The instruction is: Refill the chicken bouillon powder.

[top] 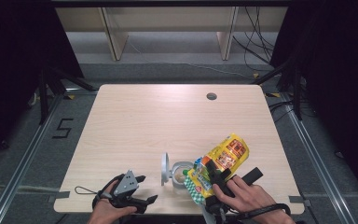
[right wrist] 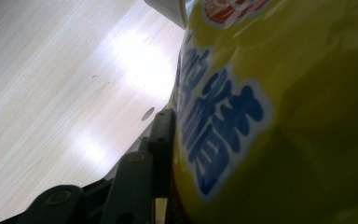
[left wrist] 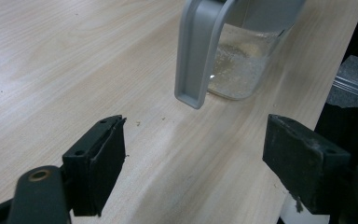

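Note:
A yellow snack bag (top: 229,151) with blue lettering (right wrist: 270,93) hangs tilted over the table's front right part, its green and white end right by a clear jar (top: 181,173). My right gripper (top: 230,171) is shut on the bag; one black jaw presses on its side, and the bag hides the other. The jar (left wrist: 242,70) holds some pale crumbs, and its grey hinged lid (top: 165,167) stands open on the left. My left gripper (top: 148,189) rests near the front edge, left of the jar. In its own view the left gripper (left wrist: 196,154) is open, with bare wood between the jaws.
The light wooden table (top: 158,116) has a round cable hole (top: 211,96) at the back right. Its front edge runs just under both hands. Dark stands and cables flank the table, and a pale shelf frame (top: 168,28) stands behind it.

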A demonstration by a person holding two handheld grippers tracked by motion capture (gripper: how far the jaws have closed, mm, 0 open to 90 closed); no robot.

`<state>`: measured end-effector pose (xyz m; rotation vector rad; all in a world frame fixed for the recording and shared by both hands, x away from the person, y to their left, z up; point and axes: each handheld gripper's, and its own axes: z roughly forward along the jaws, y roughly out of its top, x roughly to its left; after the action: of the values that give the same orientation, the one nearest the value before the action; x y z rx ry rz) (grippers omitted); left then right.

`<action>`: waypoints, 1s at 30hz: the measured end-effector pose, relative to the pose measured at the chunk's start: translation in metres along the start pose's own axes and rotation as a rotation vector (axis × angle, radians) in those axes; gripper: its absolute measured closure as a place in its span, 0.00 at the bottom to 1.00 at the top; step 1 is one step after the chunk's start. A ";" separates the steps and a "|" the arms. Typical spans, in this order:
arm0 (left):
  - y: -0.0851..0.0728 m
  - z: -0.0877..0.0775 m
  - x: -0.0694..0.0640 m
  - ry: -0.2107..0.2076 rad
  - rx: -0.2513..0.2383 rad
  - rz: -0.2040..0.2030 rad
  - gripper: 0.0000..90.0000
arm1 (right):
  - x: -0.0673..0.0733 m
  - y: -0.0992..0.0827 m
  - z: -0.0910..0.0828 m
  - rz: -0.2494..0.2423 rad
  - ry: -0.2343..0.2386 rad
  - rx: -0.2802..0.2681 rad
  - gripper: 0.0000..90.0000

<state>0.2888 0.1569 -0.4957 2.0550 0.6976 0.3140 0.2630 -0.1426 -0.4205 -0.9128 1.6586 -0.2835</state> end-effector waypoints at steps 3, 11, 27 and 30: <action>0.000 -0.001 0.000 0.001 0.006 0.006 0.23 | -0.003 0.000 0.000 -0.046 0.004 0.004 0.74; 0.000 -0.001 0.001 0.010 0.028 0.004 0.23 | -0.004 -0.001 0.001 -0.076 0.010 -0.007 0.74; 0.000 0.000 0.000 0.002 0.011 -0.008 0.23 | 0.000 0.000 0.000 -0.016 0.010 0.001 0.74; -0.001 0.000 -0.001 0.005 0.008 -0.021 0.22 | 0.001 0.000 0.000 -0.012 0.008 -0.005 0.74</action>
<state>0.2876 0.1566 -0.4959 2.0542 0.7242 0.3055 0.2628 -0.1438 -0.4211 -0.9263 1.6625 -0.2919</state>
